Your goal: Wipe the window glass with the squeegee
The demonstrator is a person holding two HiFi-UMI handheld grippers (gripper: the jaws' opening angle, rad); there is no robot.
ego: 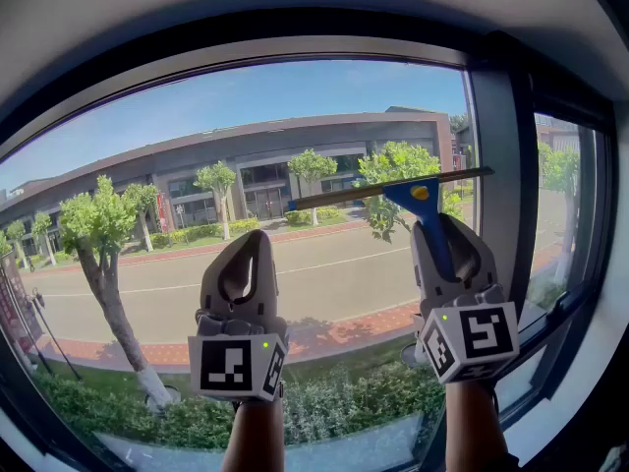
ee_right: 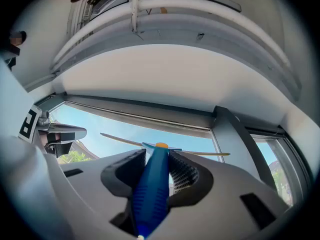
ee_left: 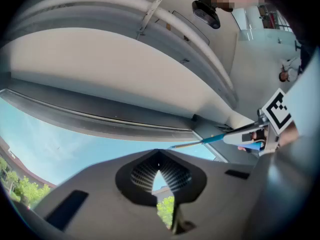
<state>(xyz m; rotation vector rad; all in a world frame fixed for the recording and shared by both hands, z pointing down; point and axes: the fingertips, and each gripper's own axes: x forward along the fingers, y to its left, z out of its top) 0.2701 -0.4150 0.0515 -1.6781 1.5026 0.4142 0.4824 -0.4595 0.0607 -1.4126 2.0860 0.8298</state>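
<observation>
Outside — a long grey building (ego: 265, 155) behind a road (ego: 324, 273) (trees (ego: 98, 224) lining it), hedge (ego: 334, 406) below.

Both grippers raised before the window glass (ego: 197, 126)
The right gripper (ego: 439, 232) clamps the blue handle of the squeegee (ego: 418, 195); the blade lies nearly level against the glass, its right end near the dark frame post (ego: 501, 155); the left gripper (ego: 251, 242) stands to the lower left, jaw tips together, holding nothing; trees and a long building show outside.
</observation>
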